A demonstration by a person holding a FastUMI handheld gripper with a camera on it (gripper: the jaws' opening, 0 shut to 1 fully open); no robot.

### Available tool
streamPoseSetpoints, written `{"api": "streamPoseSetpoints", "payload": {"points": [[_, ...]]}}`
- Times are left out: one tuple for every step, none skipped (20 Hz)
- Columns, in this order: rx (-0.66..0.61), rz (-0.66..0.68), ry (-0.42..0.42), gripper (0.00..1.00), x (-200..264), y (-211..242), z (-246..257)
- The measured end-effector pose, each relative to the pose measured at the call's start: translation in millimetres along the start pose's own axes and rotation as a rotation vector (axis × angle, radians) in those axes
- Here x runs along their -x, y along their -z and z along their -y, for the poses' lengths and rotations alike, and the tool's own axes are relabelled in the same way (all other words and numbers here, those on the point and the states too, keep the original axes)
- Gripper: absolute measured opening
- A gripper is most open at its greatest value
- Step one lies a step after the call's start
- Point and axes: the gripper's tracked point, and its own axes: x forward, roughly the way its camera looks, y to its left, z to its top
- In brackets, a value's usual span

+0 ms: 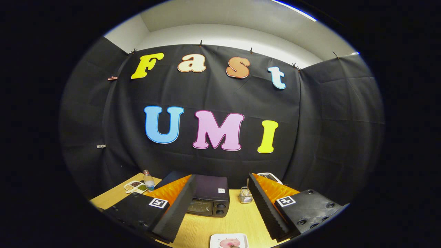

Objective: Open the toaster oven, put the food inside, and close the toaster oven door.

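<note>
Wooden table (237, 217), black cloth wall (220, 93), jaws spread

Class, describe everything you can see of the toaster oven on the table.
The toaster oven is a dark, boxy appliance standing upright on the wooden table, beyond and between the open tongs, whose left finger hides part of it. Its glass door looks shut. Two round knobs sit one above the other beside the door, and a small pale sticker marks the top. Nothing touches it but the table.

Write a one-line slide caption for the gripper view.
Open claw held above the table, closed toaster oven ahead between its fingers, plate of food nearer.
</note>
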Motion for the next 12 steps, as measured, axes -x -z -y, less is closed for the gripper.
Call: {"api": "streamPoseSetpoints", "payload": {"points": [[0.001, 0.001, -0.002, 0.98, -2.7, -0.6, -1.4], [0.0, 0.003, -0.009, 0.98, -6.5, 0.0, -3.5], [-0.003, 0.004, -0.015, 0.98, -10.6, -0.2, -6.2], [-0.009, 0.004, -0.02, 0.98, -15.6, -0.7, -9.1], [-0.013, 0.0, -0.027, 0.98, -21.0, 1.7, -11.7], [-0.016, -0.004, -0.033, 0.98, -27.2, 4.9, -14.9], [-0.017, -0.013, -0.04, 0.98, -33.0, 7.1, -19.0], [-0.016, -0.024, -0.049, 0.98, -39.0, 11.9, -23.5], [-0.016, -0.038, -0.059, 0.98, -45.7, 17.1, -28.8], [-0.015, -0.053, -0.07, 0.98, -52.7, 23.6, -34.5], [-0.014, -0.069, -0.075, 0.98, -59.7, 29.8, -39.1], [-0.018, -0.082, -0.082, 0.98, -66.6, 36.9, -44.8]]}}
